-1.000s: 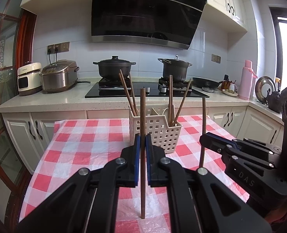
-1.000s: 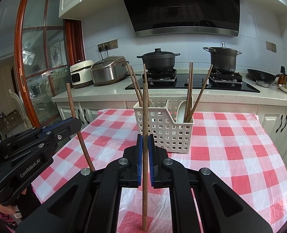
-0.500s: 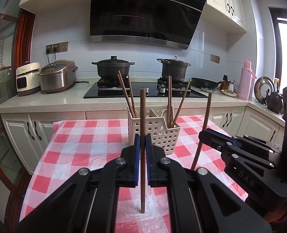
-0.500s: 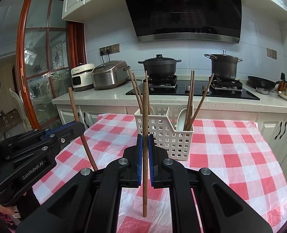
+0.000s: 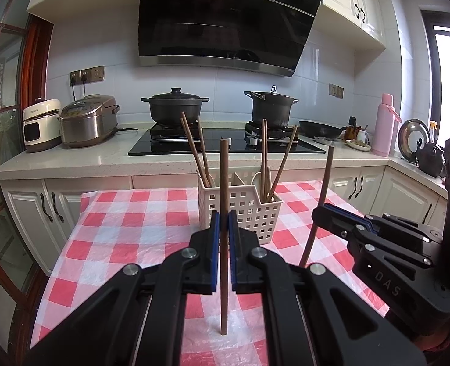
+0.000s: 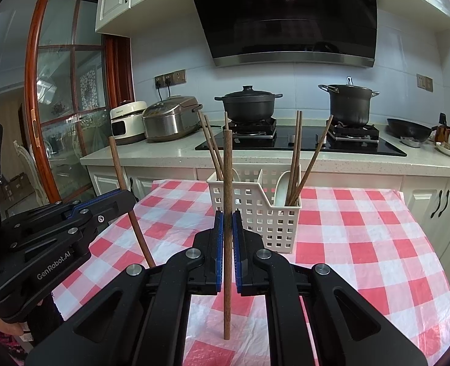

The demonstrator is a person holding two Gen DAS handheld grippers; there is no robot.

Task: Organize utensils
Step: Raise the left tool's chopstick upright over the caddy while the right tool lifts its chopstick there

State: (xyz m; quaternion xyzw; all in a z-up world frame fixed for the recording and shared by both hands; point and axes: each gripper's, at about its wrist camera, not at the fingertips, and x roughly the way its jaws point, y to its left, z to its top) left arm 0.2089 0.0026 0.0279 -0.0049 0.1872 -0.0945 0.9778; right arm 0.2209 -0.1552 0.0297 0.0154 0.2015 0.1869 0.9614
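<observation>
**Two grippers, one chopstick each, in front of the utensil basket**

From the left wrist camera, the left gripper (image 5: 224, 228) is clamped on a brown chopstick (image 5: 224, 183) that stands nearly upright between its blue-lined pads, its lower end hanging above the red-and-white checked tablecloth (image 5: 127, 235). Just beyond it on the table sits the white perforated basket (image 5: 246, 207), split into compartments. Two chopsticks lean in its left compartment (image 5: 194, 152), and more stand in the right one (image 5: 273, 161), with a white spoon tucked in beside them. Off to the right, the right gripper (image 5: 318, 215) comes in from the side, closed on a second chopstick (image 5: 324, 189) that tilts slightly, top to the right. Behind the table runs a kitchen counter with a rice cooker (image 5: 87, 120), two black pots on the hob (image 5: 176, 106) and a pink flask (image 5: 385, 125).

From the right wrist camera, the right gripper (image 6: 227, 231) pinches its chopstick (image 6: 227, 183) upright, pads tight on the shaft, lower tip clear of the cloth. The basket (image 6: 255, 210) stands just past it, a little to the right, and the white spoon (image 6: 281, 189) shows plainly in the right compartment among the leaning chopsticks. At the left edge the left gripper (image 6: 127, 201) holds its chopstick (image 6: 124, 189) slanted, top leaning left. A bit of the person's hand (image 6: 2, 323) shows beneath that gripper's body.
</observation>
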